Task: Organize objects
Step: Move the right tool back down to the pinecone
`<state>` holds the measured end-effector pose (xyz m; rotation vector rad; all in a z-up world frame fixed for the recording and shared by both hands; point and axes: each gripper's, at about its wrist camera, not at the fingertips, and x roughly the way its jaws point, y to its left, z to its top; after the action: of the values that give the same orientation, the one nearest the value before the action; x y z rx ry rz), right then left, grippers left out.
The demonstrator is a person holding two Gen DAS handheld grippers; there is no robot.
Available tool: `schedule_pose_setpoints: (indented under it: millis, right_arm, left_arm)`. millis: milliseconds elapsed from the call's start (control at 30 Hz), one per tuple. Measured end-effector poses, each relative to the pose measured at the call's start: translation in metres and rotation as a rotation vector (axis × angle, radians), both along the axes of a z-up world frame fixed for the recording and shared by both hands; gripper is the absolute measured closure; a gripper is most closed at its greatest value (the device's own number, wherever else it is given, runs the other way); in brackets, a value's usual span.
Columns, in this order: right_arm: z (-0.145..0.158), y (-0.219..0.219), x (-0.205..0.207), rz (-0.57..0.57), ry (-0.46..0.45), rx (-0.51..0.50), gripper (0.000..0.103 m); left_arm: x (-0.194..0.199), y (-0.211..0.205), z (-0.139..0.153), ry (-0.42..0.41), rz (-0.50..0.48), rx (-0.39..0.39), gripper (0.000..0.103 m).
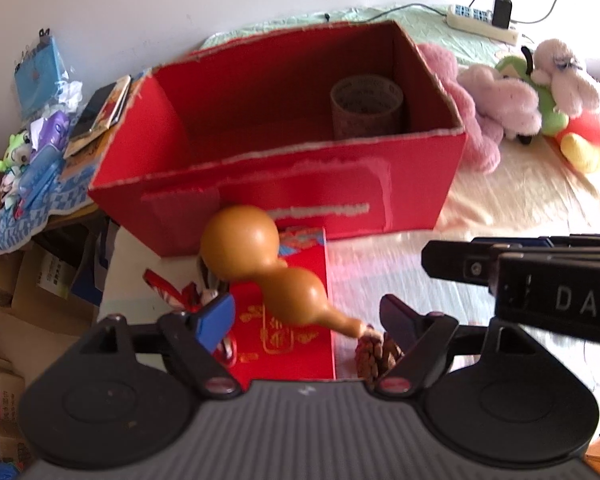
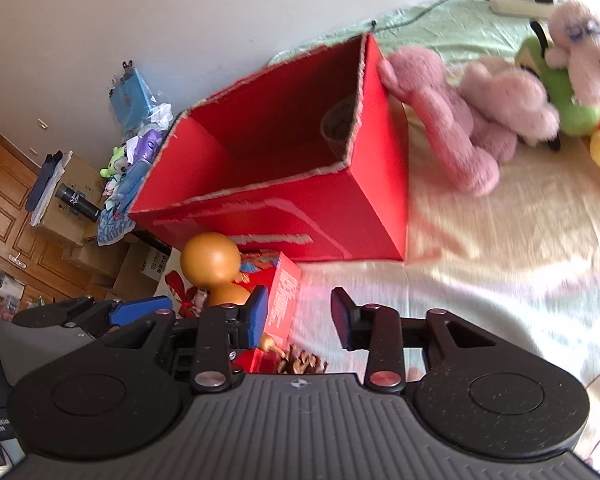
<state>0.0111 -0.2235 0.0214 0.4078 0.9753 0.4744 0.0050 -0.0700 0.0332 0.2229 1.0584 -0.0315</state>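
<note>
An open-topped red cardboard box (image 1: 284, 200) (image 2: 284, 216) stands on the bed with a brown tape roll (image 1: 366, 106) inside at its right end. In front of it a tan gourd (image 1: 260, 264) (image 2: 210, 264) lies on a flat red packet (image 1: 288, 340) (image 2: 284, 292). A pinecone (image 1: 376, 354) (image 2: 300, 362) sits by the gourd's stem. My left gripper (image 1: 308, 324) is open, its fingers wide on either side of the gourd's narrow end without touching it. My right gripper (image 2: 300, 316) is open just right of the packet, with nothing between its fingers.
Pink, green and yellow plush toys (image 1: 512, 104) (image 2: 500, 112) lie right of the box. A power strip (image 1: 480, 22) rests by the wall. A cluttered side table (image 1: 48, 140) and cardboard boxes (image 2: 60, 208) stand to the left. Cream bedsheet (image 2: 500, 260) stretches right.
</note>
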Motion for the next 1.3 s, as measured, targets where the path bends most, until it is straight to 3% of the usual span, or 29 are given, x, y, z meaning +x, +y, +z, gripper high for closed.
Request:
schedule_pose_setpoints:
  millis: [267, 533, 800, 1300]
  right_arm:
    - [-0.027, -0.009, -0.01, -0.022, 0.08, 0.069, 0.063]
    - [-0.059, -0.021, -0.013, -0.03, 0.187, 0.181, 0.061]
    - [-0.078, -0.034, -0.01, -0.032, 0.229, 0.306, 0.058]
    - [-0.092, -0.037, -0.007, 0.016, 0.255, 0.365, 0.06]
  left_arm:
    - [-0.021, 0.005, -0.016, 0.015, -0.032, -0.032, 0.02]
    - [-0.044, 0.018, -0.033, 0.027, -0.093, -0.189, 0.023]
    - [-0.058, 0.004, -0.051, 0.034, -0.175, -0.302, 0.022]
    - [-0.044, -0.005, -0.075, -0.012, -0.156, -0.306, 0.021]
